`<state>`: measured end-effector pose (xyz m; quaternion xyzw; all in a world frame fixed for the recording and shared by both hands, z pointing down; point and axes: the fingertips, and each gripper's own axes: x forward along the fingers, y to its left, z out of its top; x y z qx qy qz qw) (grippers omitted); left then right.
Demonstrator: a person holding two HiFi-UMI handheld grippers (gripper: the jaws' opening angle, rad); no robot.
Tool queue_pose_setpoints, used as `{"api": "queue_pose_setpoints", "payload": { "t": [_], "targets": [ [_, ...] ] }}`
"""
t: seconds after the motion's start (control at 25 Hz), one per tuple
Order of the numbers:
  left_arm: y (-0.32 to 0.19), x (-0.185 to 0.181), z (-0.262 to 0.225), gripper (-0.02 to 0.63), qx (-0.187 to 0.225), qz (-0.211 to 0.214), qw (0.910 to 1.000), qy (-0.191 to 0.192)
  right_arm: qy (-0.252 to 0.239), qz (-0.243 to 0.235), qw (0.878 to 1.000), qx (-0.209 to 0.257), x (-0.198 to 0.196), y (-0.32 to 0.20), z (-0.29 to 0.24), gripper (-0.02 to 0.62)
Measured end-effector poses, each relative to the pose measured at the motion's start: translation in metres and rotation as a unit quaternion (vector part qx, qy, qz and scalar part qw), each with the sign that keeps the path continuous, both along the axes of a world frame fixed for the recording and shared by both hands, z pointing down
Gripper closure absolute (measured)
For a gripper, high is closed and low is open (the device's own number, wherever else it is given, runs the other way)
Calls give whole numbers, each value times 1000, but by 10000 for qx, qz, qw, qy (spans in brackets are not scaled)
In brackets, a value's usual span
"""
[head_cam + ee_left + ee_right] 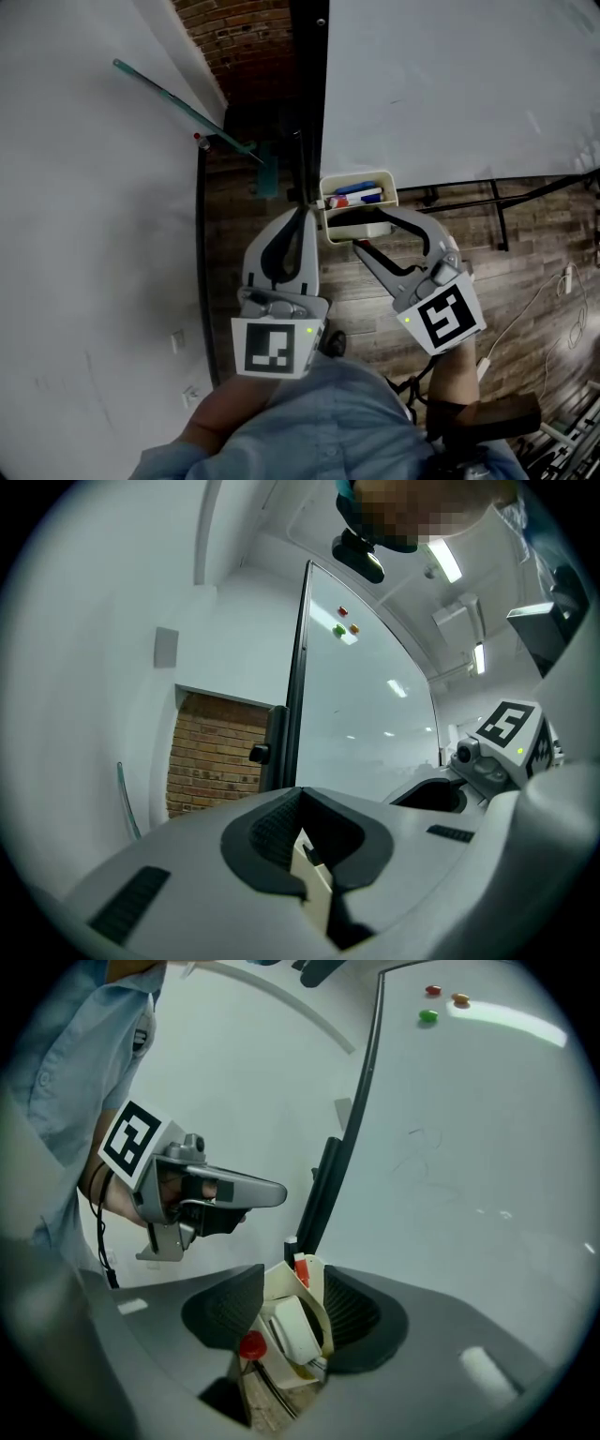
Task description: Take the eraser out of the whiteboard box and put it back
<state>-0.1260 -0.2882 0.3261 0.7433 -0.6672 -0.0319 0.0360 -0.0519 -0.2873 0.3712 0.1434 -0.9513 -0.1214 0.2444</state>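
Observation:
The cream whiteboard box [388, 180] hangs at the whiteboard's [450, 84] lower left corner, with blue and red markers [361, 194] in it. In the right gripper view the white eraser [287, 1331] lies inside the box [317, 1283], beside a red marker cap [251, 1344]. My right gripper [372, 230] [295, 1316] is open, its jaws on either side of the box and off the eraser. My left gripper [304, 208] [305, 855] is shut on the box's cream left edge [316, 881].
The black whiteboard frame [309, 94] runs up from the box. A brick wall [239, 37] shows behind it, and a teal bar [178, 103] leans on the white wall at left. Cables [544, 300] trail over the wood floor at right. Coloured magnets [428, 1016] dot the board.

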Motion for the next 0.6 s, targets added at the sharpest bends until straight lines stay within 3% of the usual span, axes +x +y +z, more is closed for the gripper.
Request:
{"api": "queue_pose_setpoints", "payload": {
  "t": [0.6],
  "targets": [
    [-19, -12, 7, 603, 9, 52, 9999, 156, 1332, -817, 9869, 400, -4, 0, 21, 413]
  ]
}}
